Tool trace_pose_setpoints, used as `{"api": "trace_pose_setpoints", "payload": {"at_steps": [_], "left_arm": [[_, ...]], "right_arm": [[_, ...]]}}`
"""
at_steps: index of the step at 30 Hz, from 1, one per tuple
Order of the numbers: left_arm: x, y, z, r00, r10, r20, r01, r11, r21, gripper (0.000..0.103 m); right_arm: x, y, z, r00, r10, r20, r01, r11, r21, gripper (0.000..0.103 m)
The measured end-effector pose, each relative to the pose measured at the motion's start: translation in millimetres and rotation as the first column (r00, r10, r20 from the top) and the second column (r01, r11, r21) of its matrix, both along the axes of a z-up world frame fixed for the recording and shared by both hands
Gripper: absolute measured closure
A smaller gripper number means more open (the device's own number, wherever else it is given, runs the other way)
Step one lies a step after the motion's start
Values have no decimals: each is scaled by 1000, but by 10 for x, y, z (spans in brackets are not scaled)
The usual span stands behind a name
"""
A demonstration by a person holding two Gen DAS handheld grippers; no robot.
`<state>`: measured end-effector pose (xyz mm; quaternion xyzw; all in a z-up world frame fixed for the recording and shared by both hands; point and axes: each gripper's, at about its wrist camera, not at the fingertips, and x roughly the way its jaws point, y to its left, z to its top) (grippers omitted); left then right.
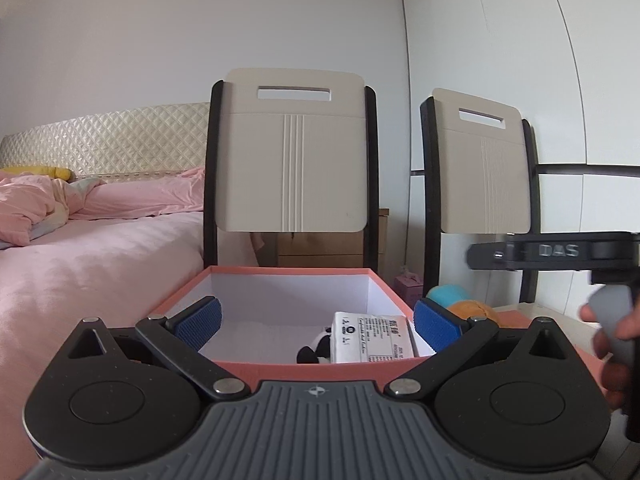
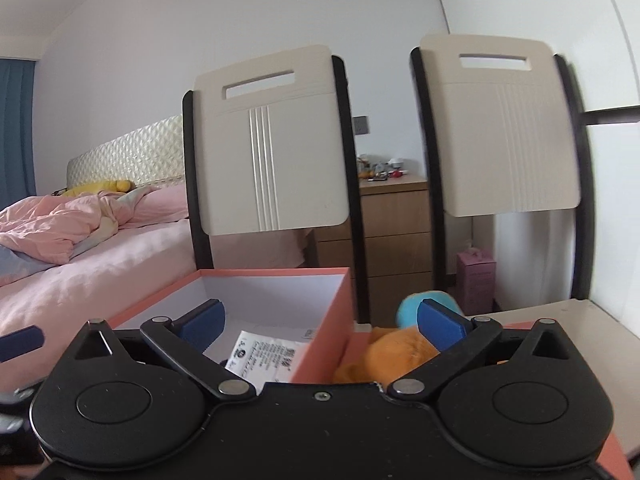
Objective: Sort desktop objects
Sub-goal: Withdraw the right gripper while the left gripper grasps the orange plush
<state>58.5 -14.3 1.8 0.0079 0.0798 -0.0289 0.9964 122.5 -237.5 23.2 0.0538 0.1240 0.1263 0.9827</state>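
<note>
An open salmon-pink box [image 1: 280, 368] with a white inside sits on the desk. In it lie a white labelled packet [image 1: 372, 338] and a black-and-white plush [image 1: 316, 350]. My left gripper [image 1: 316, 320] is open and empty, its blue pads spread above the box's near edge. In the right wrist view the box [image 2: 320, 340] sits left of centre with the packet [image 2: 268, 356] inside. An orange and blue plush toy [image 2: 396, 344] lies just right of the box. My right gripper [image 2: 320, 324] is open and empty, straddling the box's right wall and the toy.
Two cream chair backs [image 1: 292, 160] [image 2: 508, 128] stand behind the desk. A bed with pink bedding [image 1: 80, 240] is at the left. A wooden drawer unit [image 2: 392, 232] and a pink carton [image 2: 476, 280] stand behind. The right gripper's body [image 1: 560, 256] and my hand show at the left view's right edge.
</note>
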Motion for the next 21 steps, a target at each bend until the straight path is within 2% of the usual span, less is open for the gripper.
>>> {"api": "trace_pose_setpoints", "payload": {"at_steps": [5,10,21], "left_arm": [[-10,-66,-45,1000,-12,-6,13,1000,3,0],[-12,-115,-86,1000,-14,-13,14,1000,-6,0],[17,-129,-125,1000,-4,-31,3,1000,-27,0]], "right_arm": [[-446,-153,-151,1000,-20,0,20,1000,-7,1],[-744,-307,-210,999,-51,7,51,998,38,1],[-859,-415,-277,998,-68,-17,69,994,81,1]]}}
